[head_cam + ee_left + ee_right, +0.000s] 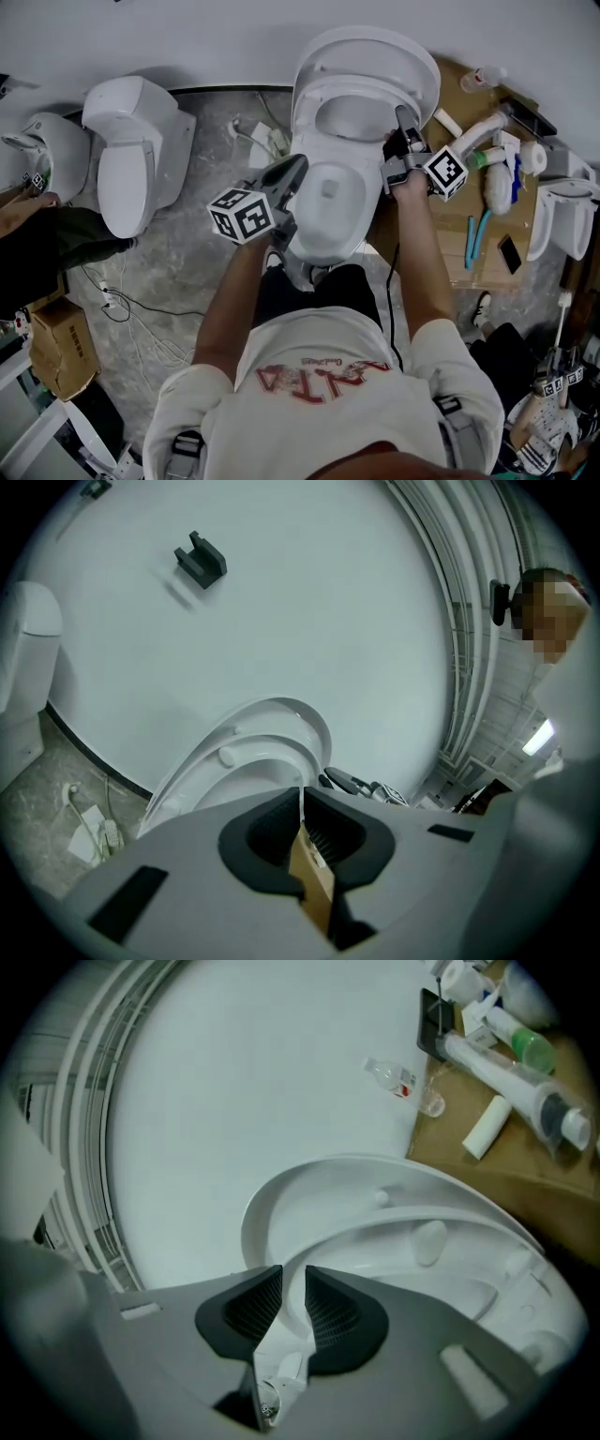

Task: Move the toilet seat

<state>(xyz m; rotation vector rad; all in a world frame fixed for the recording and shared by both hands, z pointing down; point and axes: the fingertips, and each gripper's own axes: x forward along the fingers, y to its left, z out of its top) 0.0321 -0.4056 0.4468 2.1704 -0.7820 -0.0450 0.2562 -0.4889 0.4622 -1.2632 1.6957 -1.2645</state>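
A white toilet (328, 202) stands below me with its lid (375, 47) tipped back against the wall. The toilet seat (330, 92) is partly raised over the bowl. My right gripper (402, 120) is at the seat's right rim. In the right gripper view the seat (422, 1211) curves down into the narrow gap of the right gripper (293, 1283), which is shut on its edge. My left gripper (298, 167) hovers over the tank's left side, shut with nothing in it. In the left gripper view, the left gripper (301, 803) points at the raised seat (248, 750).
A second toilet (131, 155) stands to the left, and another one (562, 211) to the right. A cardboard sheet (464, 258) on the right carries tubes, a bottle and tools. Cables (122, 309) trail on the floor near a cardboard box (61, 342).
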